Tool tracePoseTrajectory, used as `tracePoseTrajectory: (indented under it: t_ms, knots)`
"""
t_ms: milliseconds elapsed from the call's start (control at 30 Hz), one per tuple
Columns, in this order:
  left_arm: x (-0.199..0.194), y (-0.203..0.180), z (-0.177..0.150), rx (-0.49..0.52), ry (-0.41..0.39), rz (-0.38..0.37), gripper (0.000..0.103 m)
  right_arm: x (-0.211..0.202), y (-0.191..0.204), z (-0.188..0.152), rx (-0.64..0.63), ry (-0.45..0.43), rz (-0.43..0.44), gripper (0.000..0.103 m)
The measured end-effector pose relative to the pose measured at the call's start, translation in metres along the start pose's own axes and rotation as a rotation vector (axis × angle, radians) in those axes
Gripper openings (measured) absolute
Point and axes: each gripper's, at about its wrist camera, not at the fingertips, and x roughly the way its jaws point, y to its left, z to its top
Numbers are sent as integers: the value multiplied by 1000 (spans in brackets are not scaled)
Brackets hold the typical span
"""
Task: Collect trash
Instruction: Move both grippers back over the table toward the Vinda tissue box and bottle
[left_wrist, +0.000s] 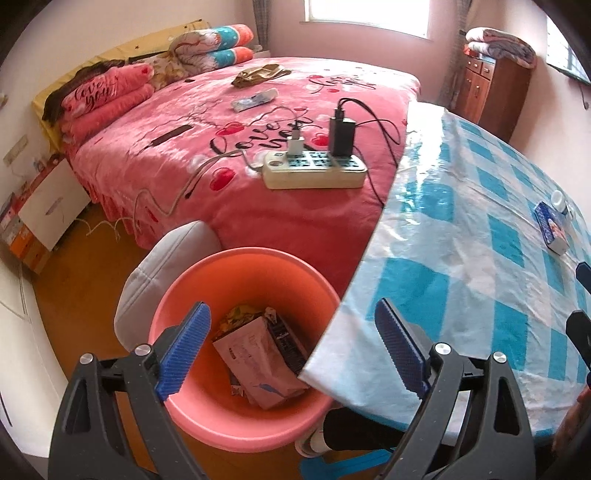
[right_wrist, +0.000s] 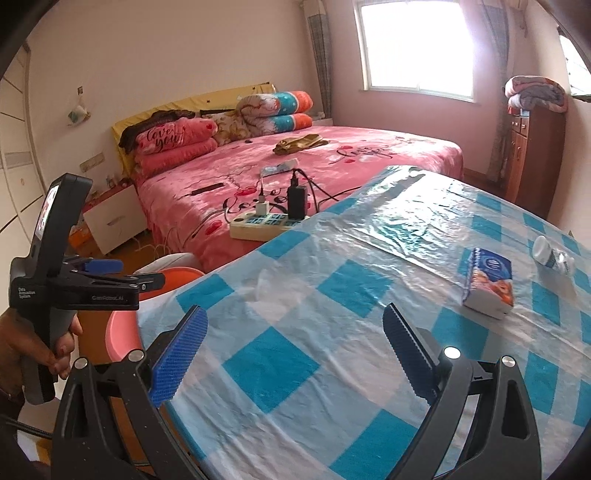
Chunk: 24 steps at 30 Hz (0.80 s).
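Currently left tongs (left_wrist: 291, 347) wide, empty, above pink bin (left_wrist: 184, 295) holding wrappers (left_wrist: 258, 350). Right tongs (right_wrist: 291, 354) wide, empty, over table (right_wrist: 273, 362); tissue pack (right_wrist: 487, 284), small bottle (right_wrist: 552, 254) well apart. Risk: bottle rolls away when nudged.

My bin (left_wrist: 243, 332) stands on the floor at the worktop's (right_wrist: 332, 332) left edge with packets (left_wrist: 258, 354) inside; a box (right_wrist: 487, 284) and bottle (right_wrist: 552, 254) lie on the worktop, the bed (left_wrist: 221, 155) behind.

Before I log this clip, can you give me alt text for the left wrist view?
The open left tool hangs empty above an orange bin holding a pink packet and other wrappers. The bin stands on the floor beside a table with a blue checked cloth; a pink bed behind carries a power strip.
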Motion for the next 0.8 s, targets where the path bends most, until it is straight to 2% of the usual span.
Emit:
tracePoseTrajectory:
  t_ms: [800]
  knots:
    - [-29, -86, 9, 183, -35, 10, 92, -39, -74, -8, 136, -95, -54, 95]
